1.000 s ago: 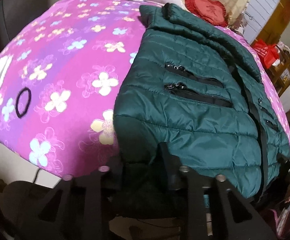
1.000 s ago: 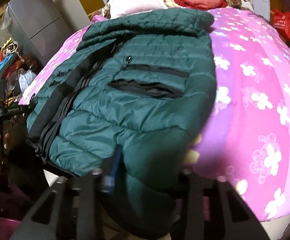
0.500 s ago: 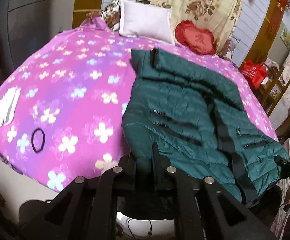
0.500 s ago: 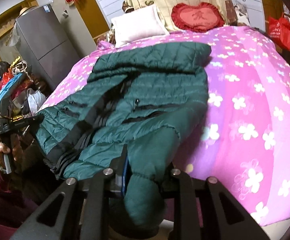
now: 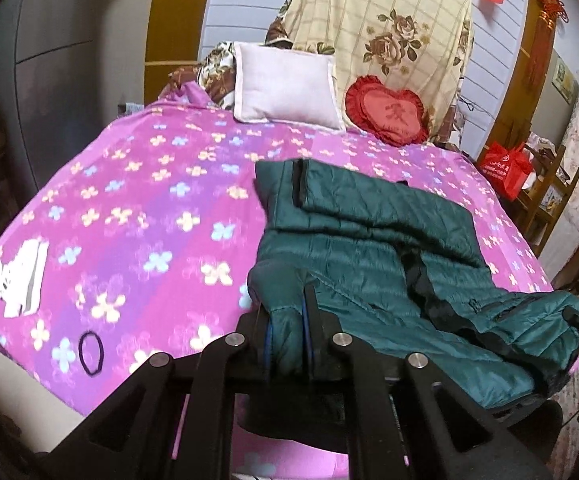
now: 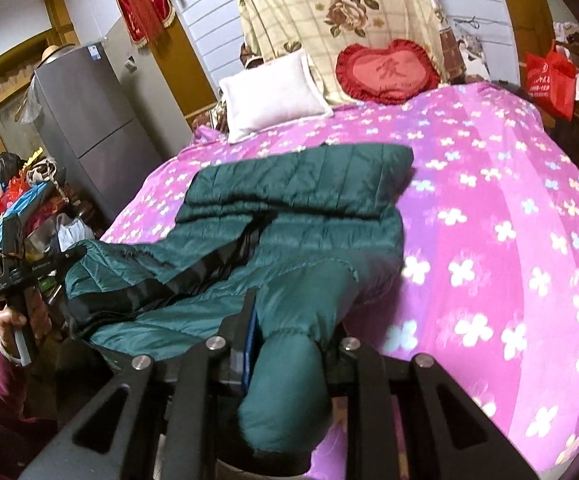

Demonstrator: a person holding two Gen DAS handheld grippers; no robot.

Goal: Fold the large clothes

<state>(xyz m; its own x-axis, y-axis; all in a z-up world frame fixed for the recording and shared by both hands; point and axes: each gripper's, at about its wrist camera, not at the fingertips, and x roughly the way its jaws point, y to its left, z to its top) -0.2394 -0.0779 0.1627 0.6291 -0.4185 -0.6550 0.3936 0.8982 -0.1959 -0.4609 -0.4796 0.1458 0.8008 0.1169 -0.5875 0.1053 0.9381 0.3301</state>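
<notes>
ahead of both your grippers the green puffer jacket (image 5: 369, 240) runs lengthwise toward the white pillow (image 5: 285, 88); left gripper (image 5: 287, 332) and right gripper (image 6: 289, 340) each clamp 1 near hem corner.

One green padded jacket (image 5: 373, 248) lies on one bed under one pink flowered cover (image 5: 137, 216). Two cushions sit at the head: one white pillow (image 5: 285, 84) and one red heart-shaped cushion (image 5: 387, 112). Two grippers, the left gripper (image 5: 287, 320) and the right gripper (image 6: 289, 320), each pinch the jacket. One black hair tie (image 5: 90, 353), one red bag (image 5: 507, 168) and one grey fridge (image 6: 89, 128) complete the count.
</notes>
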